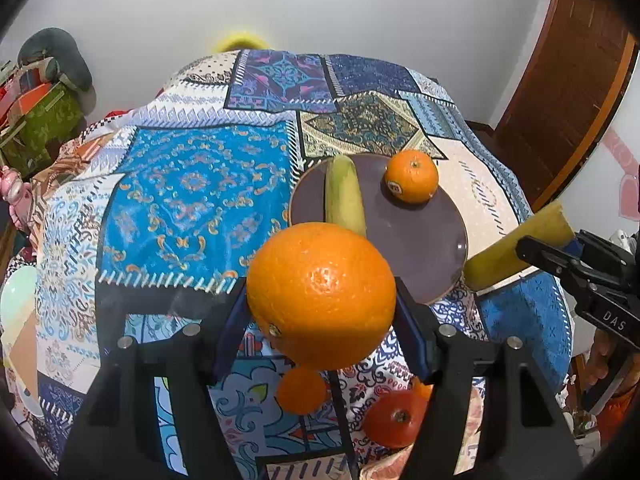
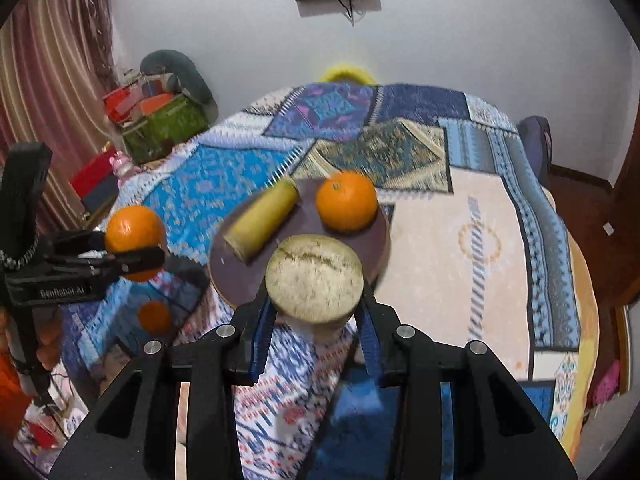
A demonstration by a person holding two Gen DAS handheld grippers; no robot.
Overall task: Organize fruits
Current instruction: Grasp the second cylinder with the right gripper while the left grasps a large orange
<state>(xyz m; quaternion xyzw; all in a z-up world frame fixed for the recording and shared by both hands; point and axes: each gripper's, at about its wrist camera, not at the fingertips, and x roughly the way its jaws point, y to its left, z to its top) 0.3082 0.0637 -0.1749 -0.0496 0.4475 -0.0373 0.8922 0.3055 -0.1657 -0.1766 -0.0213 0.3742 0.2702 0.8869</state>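
Now, in the left wrist view, the left tool (image 1: 322, 300) is squeezing a big orange (image 1: 321, 295) tight between its two fingers, up in the air. At 12 o'clock from it sits the round brown plate (image 1: 424, 248) on the patchwork cloth (image 1: 192, 184). A yellow-green stick piece (image 1: 345, 194) and a small orange (image 1: 411, 176) already lie on the plate. Under the tool, at 6 o'clock, more little oranges (image 1: 302, 390) and a red-orange one (image 1: 395, 418) wait on the cloth. At 3 o'clock the right tool (image 1: 536, 256) comes in, holding a second yellow-green piece (image 1: 520, 246).

Next, in the right wrist view, the right tool (image 2: 316, 300) is clamped on that thick piece (image 2: 315, 276), and we see its pale cut end. It hangs over the near edge of the plate (image 2: 240, 280). The left tool (image 2: 132, 256) is at 9 o'clock, gripping the big orange (image 2: 134, 234), off to the side of the plate. This view is a bit blurry.

I think both hands are carrying fruit to the plate. Next, each tool needs to go low over a bare spot, then let go gently so nothing rolls off.
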